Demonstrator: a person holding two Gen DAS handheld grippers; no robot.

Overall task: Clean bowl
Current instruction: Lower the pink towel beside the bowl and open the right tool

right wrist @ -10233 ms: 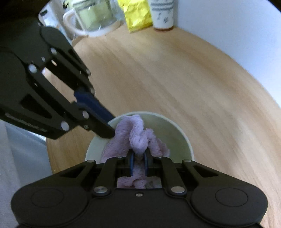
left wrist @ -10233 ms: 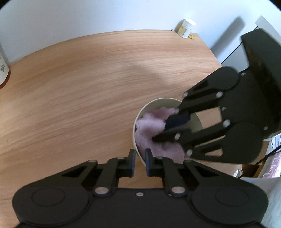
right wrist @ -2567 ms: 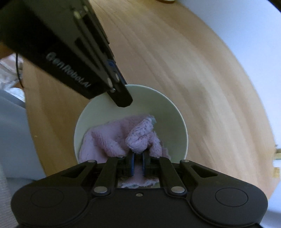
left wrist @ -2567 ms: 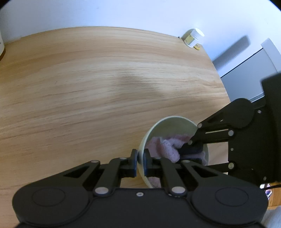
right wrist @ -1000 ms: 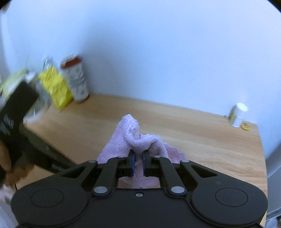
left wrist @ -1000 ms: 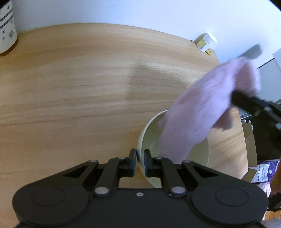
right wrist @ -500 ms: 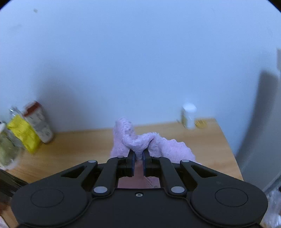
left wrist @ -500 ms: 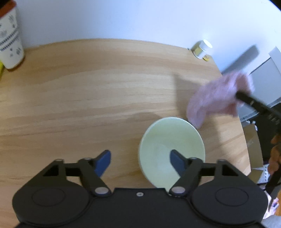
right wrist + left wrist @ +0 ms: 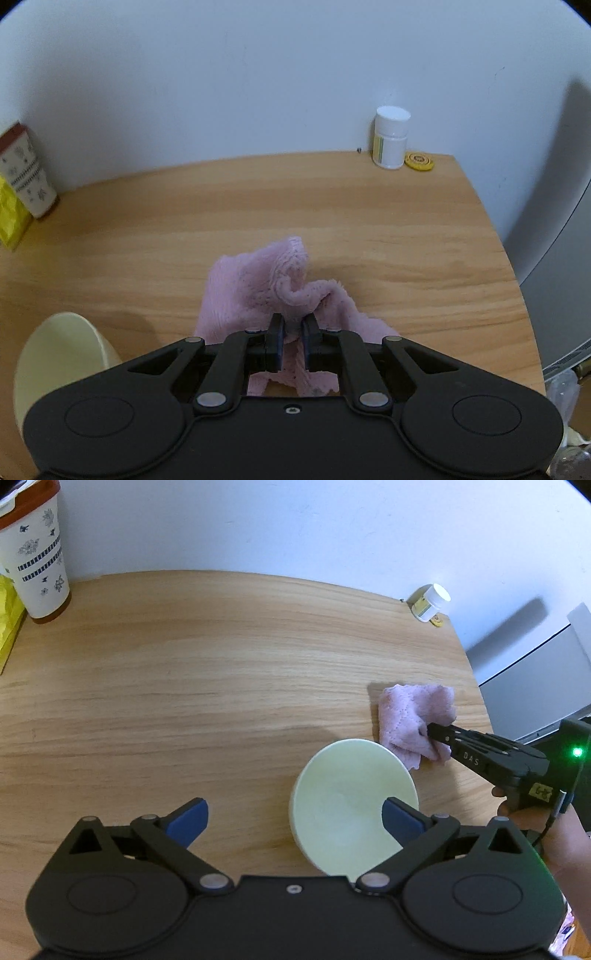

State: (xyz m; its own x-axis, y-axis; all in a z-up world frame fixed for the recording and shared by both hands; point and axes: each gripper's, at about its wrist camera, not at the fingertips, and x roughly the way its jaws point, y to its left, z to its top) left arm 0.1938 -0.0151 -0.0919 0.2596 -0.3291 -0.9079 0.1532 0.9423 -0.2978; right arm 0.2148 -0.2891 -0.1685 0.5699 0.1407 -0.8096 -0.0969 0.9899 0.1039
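Note:
A pale green bowl stands empty on the wooden table; it also shows at the lower left of the right wrist view. My left gripper is open, its jaws wide apart, the right fingertip over the bowl's near rim. My right gripper is shut on a pink cloth, which rests on the table just right of the bowl. In the left wrist view the cloth and right gripper lie behind the bowl to the right.
A patterned paper cup and a yellow packet stand at the far left by the wall. A small white jar and a yellow disc sit at the far right corner. The table's right edge is close to the cloth.
My right gripper lifted the cloth out of the bowl and lowered it onto the table right of the bowl. My left gripper let go of the bowl's rim and opened wide.

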